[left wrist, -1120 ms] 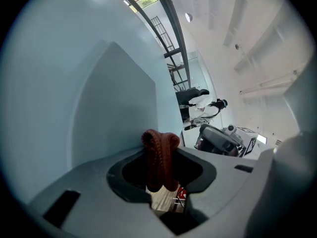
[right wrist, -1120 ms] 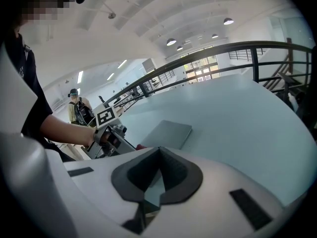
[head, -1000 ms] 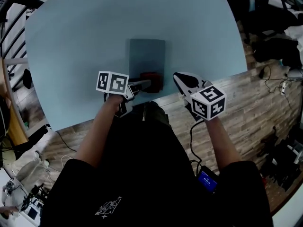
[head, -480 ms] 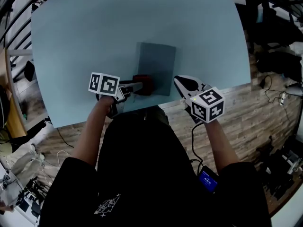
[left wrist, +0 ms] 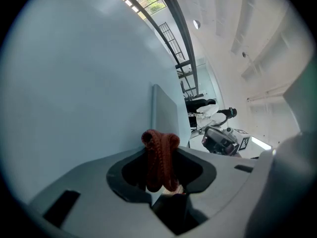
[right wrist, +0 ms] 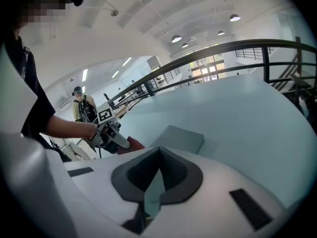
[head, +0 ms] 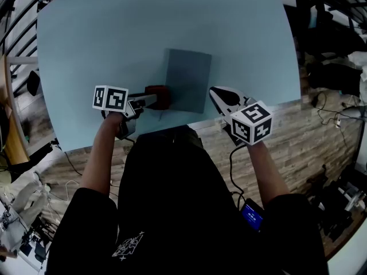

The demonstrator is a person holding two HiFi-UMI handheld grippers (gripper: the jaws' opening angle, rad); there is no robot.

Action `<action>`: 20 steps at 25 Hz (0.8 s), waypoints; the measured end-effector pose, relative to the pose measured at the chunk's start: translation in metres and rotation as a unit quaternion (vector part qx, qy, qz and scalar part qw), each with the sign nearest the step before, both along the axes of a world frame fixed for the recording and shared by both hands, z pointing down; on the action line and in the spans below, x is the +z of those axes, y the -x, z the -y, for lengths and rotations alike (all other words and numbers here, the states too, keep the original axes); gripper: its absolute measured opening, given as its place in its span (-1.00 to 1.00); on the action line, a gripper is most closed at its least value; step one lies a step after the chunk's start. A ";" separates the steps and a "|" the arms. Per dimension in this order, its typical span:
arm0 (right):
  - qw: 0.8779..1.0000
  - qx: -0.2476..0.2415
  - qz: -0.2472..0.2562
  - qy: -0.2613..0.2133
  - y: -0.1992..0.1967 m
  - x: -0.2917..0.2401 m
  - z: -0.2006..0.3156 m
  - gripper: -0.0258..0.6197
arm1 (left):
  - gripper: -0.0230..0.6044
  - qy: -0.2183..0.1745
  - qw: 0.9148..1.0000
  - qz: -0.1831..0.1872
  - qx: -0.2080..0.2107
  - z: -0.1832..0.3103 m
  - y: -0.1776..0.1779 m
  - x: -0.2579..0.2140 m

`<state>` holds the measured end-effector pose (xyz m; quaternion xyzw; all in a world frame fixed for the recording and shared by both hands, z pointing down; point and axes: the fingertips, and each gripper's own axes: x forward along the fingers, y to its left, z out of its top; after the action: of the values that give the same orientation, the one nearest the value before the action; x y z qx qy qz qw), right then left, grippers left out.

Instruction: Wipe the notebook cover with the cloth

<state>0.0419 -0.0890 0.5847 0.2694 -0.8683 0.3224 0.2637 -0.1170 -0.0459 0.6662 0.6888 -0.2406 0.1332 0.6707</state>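
Note:
The grey notebook (head: 188, 80) lies flat on the pale blue table (head: 97, 33), near its front edge. My left gripper (head: 153, 99) is shut on a dark red knitted cloth (head: 156, 95), which sits on the table just left of the notebook's near left corner. In the left gripper view the cloth (left wrist: 159, 157) is bunched between the jaws, and the notebook (left wrist: 166, 118) lies just beyond. My right gripper (head: 225, 98) hovers to the right of the notebook, over the table's front edge, shut and holding nothing. The right gripper view shows the notebook (right wrist: 178, 139) ahead and the cloth (right wrist: 134, 145) to its left.
The table's curved front edge (head: 172, 129) runs just under both grippers. Wood floor with cables and dark gear (head: 338, 67) lies to the right. A railing (head: 14, 16) stands at the left. Another person (right wrist: 81, 108) stands far off.
My left gripper has slid left with the cloth, off the notebook's near edge and onto the bare table beside it. The right gripper has stayed about where it was.

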 end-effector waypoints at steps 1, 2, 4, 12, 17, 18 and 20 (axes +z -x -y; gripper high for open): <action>1.000 0.000 -0.001 -0.003 -0.002 -0.002 0.000 -0.91 | -0.50 -0.002 1.000 0.007 -0.004 0.001 0.005 0.000; 1.000 0.001 -0.001 -0.006 -0.004 -0.004 0.000 -0.91 | -0.50 -0.005 1.000 0.016 -0.007 0.001 0.010 0.001; 1.000 0.003 0.000 -0.012 -0.007 -0.007 -0.002 -0.91 | -0.50 -0.011 0.999 0.031 -0.015 0.000 0.019 0.001; 0.998 0.035 0.045 -0.022 -0.012 -0.034 -0.021 -0.91 | -0.50 -0.062 0.995 0.055 -0.049 -0.005 0.018 -0.037; 0.996 0.048 0.067 -0.038 -0.001 -0.055 -0.032 -0.91 | -0.50 -0.111 0.988 0.077 -0.080 -0.007 0.012 -0.067; 0.995 0.048 0.068 -0.046 0.002 -0.061 -0.034 -0.91 | -0.50 -0.123 0.985 0.080 -0.088 -0.006 0.011 -0.075; 0.994 0.052 0.074 -0.063 0.006 -0.074 -0.035 -0.91 | -0.50 -0.148 0.981 0.077 -0.104 -0.006 0.007 -0.091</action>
<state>0.0361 -0.0538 0.5102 0.3058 -0.8888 0.2996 0.1637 -0.1238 -0.0402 0.5751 0.7392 -0.3787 0.0786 0.5513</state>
